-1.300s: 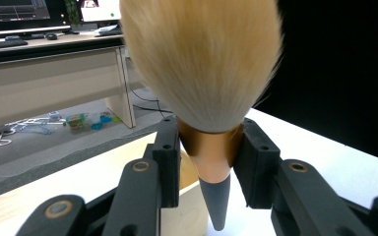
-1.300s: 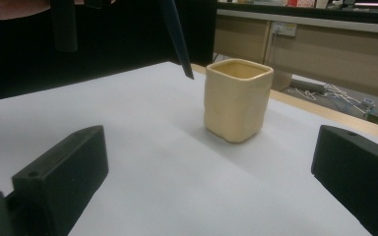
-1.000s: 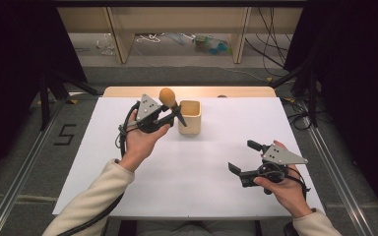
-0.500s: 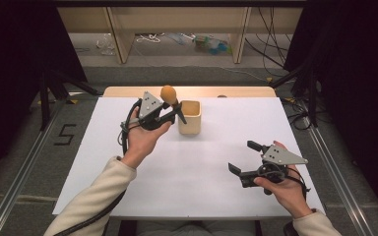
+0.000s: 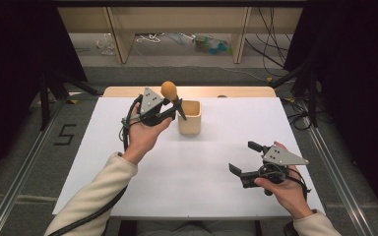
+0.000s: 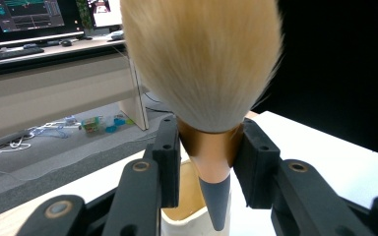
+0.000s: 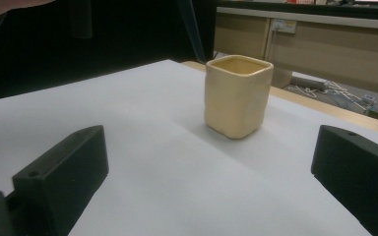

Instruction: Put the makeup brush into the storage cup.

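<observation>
While the brush hangs over the cup: each line below applies to this moment only.
Step in hand: judged as lowering the makeup brush with a blond bristle head, copper ferrule and grey tapered handle (image 6: 207, 147) handle-first into the cream square ceramic cup (image 5: 190, 118).
Brush location: above the cup's near-left rim, upper centre of the high view; bristles up, handle tip just over the opening in the left gripper view.
Left gripper (image 5: 170, 109): jaws clamped on the copper ferrule, one pad on each side.
Right gripper (image 5: 245, 160): jaws spread wide, nothing between them; resting low at the lower right of the high view, well apart from the cup.
Cup location: upright on the white table sheet (image 5: 216, 162), centre of the right gripper view (image 7: 236, 96).
Technique: centre the handle tip over the opening before descending; keep the brush near vertical; release only once the tip is well inside, since a rim strike could tip the cup.
Change from earlier frame: the brush and left gripper sit slightly nearer the cup; the right gripper is unchanged.
</observation>
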{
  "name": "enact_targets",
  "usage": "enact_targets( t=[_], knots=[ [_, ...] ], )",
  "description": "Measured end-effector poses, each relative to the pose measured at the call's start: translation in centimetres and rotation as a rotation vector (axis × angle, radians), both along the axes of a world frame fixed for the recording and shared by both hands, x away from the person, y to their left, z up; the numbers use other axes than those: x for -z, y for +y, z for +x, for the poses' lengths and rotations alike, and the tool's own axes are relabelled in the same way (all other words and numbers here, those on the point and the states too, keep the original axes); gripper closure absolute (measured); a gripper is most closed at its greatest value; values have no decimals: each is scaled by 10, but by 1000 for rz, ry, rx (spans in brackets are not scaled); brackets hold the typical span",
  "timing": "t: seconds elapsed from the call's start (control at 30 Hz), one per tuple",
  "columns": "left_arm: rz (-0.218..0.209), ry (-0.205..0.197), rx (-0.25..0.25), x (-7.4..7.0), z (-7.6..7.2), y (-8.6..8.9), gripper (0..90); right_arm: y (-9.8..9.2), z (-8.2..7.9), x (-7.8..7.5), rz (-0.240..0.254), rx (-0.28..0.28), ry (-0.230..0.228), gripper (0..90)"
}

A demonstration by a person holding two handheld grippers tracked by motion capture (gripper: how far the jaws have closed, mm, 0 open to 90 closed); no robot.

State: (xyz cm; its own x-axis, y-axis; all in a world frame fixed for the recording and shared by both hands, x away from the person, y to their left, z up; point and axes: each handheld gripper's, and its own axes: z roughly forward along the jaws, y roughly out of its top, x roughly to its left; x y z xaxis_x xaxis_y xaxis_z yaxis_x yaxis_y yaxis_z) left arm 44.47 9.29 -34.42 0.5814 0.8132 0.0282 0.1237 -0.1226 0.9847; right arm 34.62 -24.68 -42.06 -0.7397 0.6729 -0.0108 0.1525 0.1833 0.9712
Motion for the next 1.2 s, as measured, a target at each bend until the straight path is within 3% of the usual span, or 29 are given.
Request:
enact_targets(
  t=[0.07,0.1,0.2,0.23,0.3,1.2],
  knots=[
    [25,-36,15,-2,4,1,657,0,0,0,1,-4,-2,17],
    [16,-17,9,-2,3,0,657,0,0,0,6,-7,-5,17],
    [13,-19,5,-3,4,-1,657,0,0,0,11,-8,-6,17],
    [15,-18,5,-3,4,-1,657,1,-2,0,20,-11,24,17],
    [17,-22,8,-4,6,-2,657,0,0,0,5,-6,-4,17],
    [23,-30,5,-9,12,-6,657,-2,-1,1,2,-1,2,17]
  ],
)
